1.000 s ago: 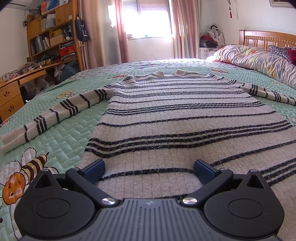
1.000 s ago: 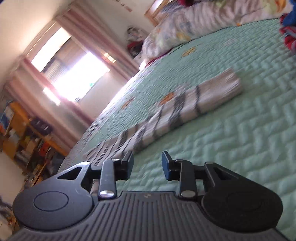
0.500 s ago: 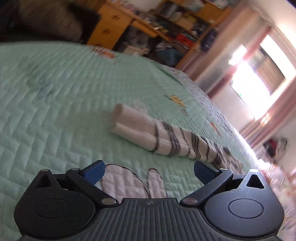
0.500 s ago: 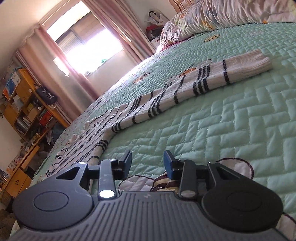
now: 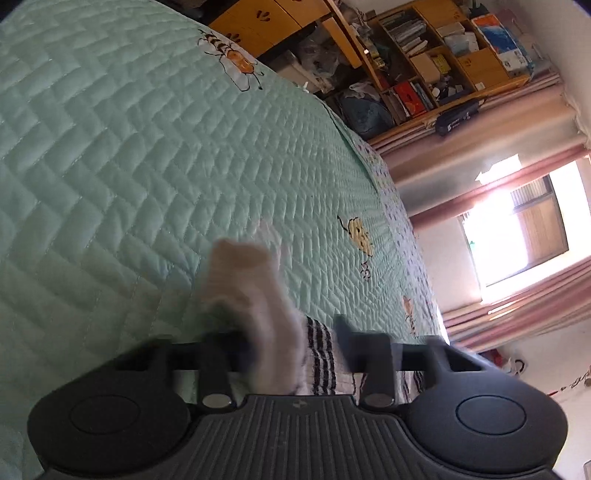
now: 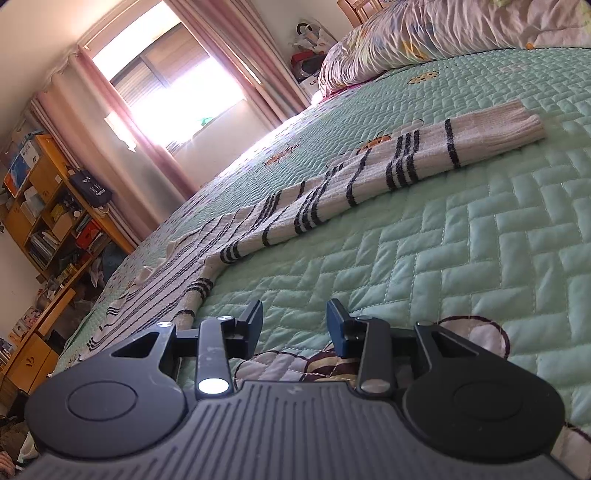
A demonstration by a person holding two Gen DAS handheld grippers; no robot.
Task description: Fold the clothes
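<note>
A cream sweater with black stripes lies flat on the green quilted bedspread (image 6: 461,266). In the left wrist view its left sleeve cuff (image 5: 243,280) stands up, blurred, between the fingers of my left gripper (image 5: 291,339). The jaws are closing and the cuff fills the gap between them. In the right wrist view the right sleeve (image 6: 406,162) stretches away to the upper right, and the sweater body (image 6: 166,291) runs off to the left. My right gripper (image 6: 293,325) hangs low over bare bedspread, short of that sleeve, open, with nothing between its fingers.
A rumpled duvet (image 6: 461,33) lies at the head of the bed. Wooden shelves (image 5: 424,74) and a desk with drawers (image 6: 26,365) stand beyond the bed's left side. Pink curtains (image 6: 229,59) frame a bright window.
The left view swung from the sweater's hem to the left sleeve cuff and rolled over; the wide jaws came in around the cuff. The right gripper stayed nearly still.
</note>
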